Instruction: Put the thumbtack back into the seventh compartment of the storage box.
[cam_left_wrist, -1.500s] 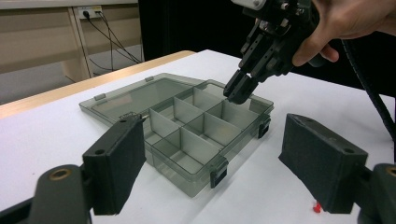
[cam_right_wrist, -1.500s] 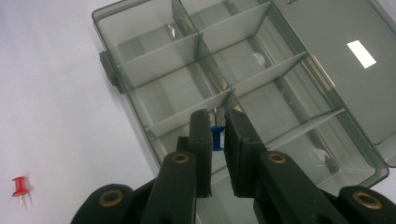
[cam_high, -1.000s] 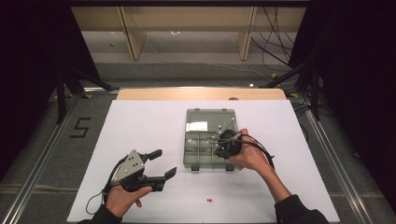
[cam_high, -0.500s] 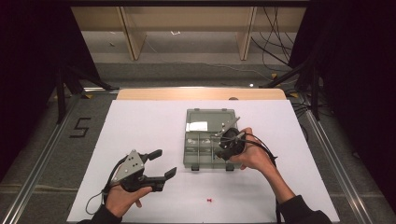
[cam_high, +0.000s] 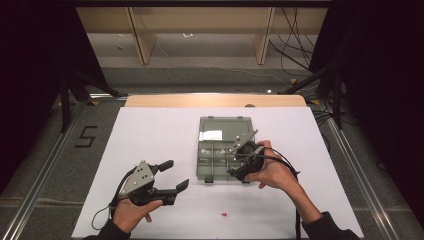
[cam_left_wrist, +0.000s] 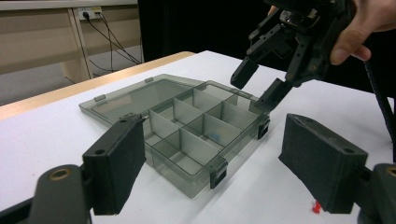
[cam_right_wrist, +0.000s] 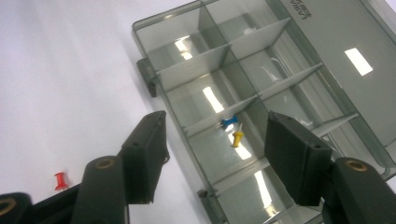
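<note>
A clear grey compartment box (cam_high: 223, 149) is lying open in the middle of the white counter (cam_high: 150, 130), its lid folded flat behind it, and a blue pushpin (cam_right_wrist: 229, 122) and a yellow pushpin (cam_right_wrist: 237, 138) are resting together in one of its compartments. The right tongs (cam_high: 241, 161) are hovering over the box's right edge, tilted downward from the person's raised hand; their jaws have just been opening and are gaping with nothing between them. A red pushpin (cam_high: 225, 215) is lying on the counter in front of the box. The left tongs (cam_high: 172, 174) are resting low, well left of the box, pointing toward it, jaws spread wide and empty.
</note>
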